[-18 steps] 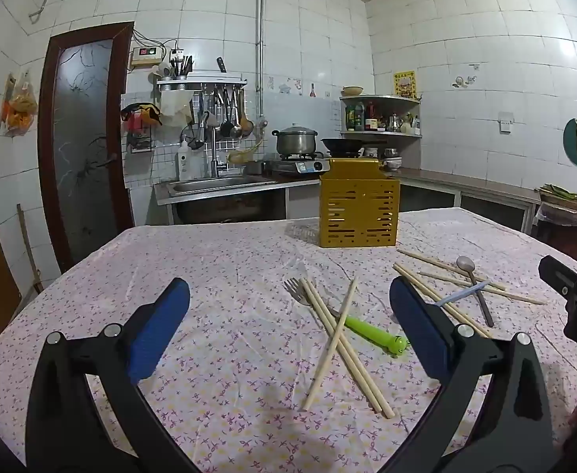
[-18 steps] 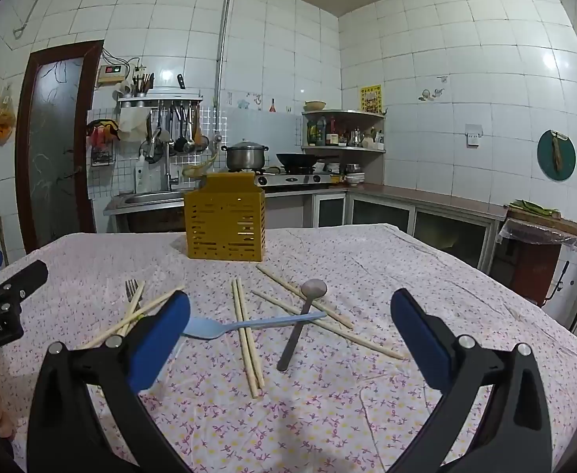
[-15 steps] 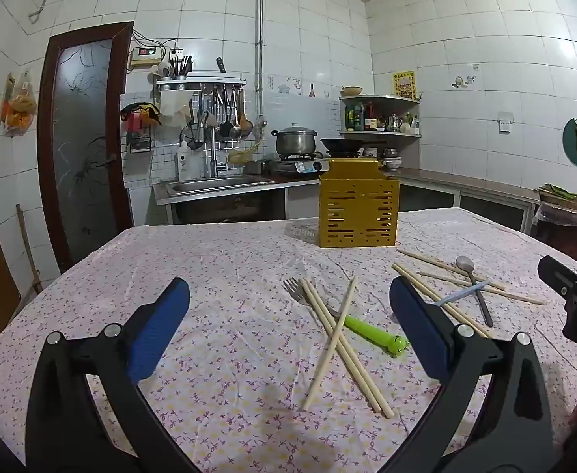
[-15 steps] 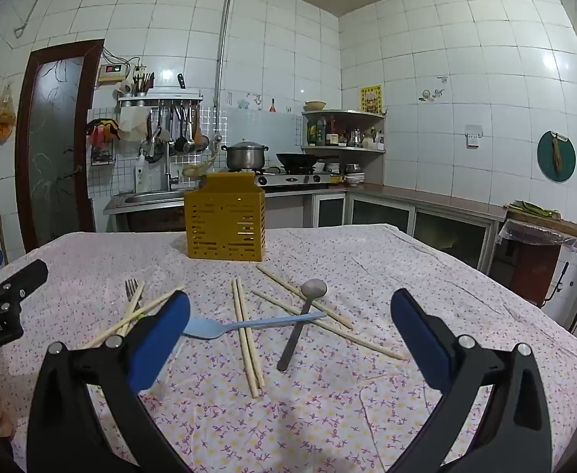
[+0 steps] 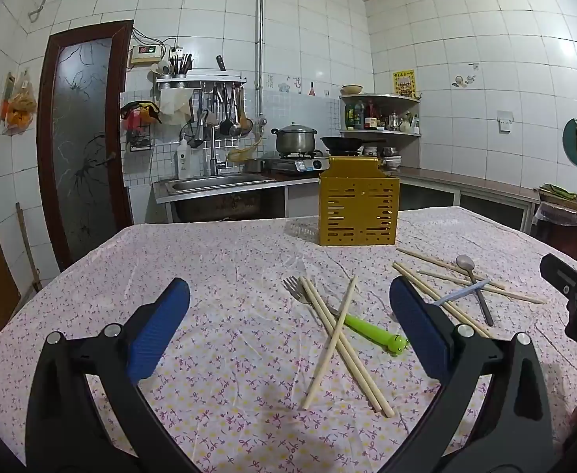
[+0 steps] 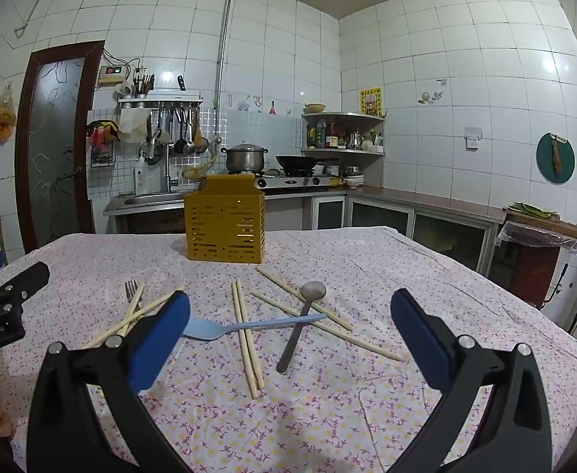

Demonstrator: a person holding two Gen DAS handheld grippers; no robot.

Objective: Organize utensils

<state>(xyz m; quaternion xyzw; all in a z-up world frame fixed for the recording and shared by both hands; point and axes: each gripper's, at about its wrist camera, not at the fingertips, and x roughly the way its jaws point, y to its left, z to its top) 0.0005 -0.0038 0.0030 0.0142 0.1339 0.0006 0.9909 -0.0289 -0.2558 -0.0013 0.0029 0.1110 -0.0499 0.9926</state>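
Both sets of fingers spread wide, empty. Pale wooden chopstick pair (image 6: pixel 247 339) lying lengthwise ahead of right gripper (image 6: pixel 288 339), probably nearer than left gripper (image 5: pixel 288 327).

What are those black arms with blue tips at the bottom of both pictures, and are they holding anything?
They are hand-held tongs, one in each of a person's hands, each with a camera looking along its fingers. One picture comes from the left tongs, the other from the right tongs. Both are open and hold nothing. On the flowered tablecloth lie wooden chopsticks, a green-handled fork, a blue plastic fork and a metal spoon. Behind them stands a yellow utensil holder.
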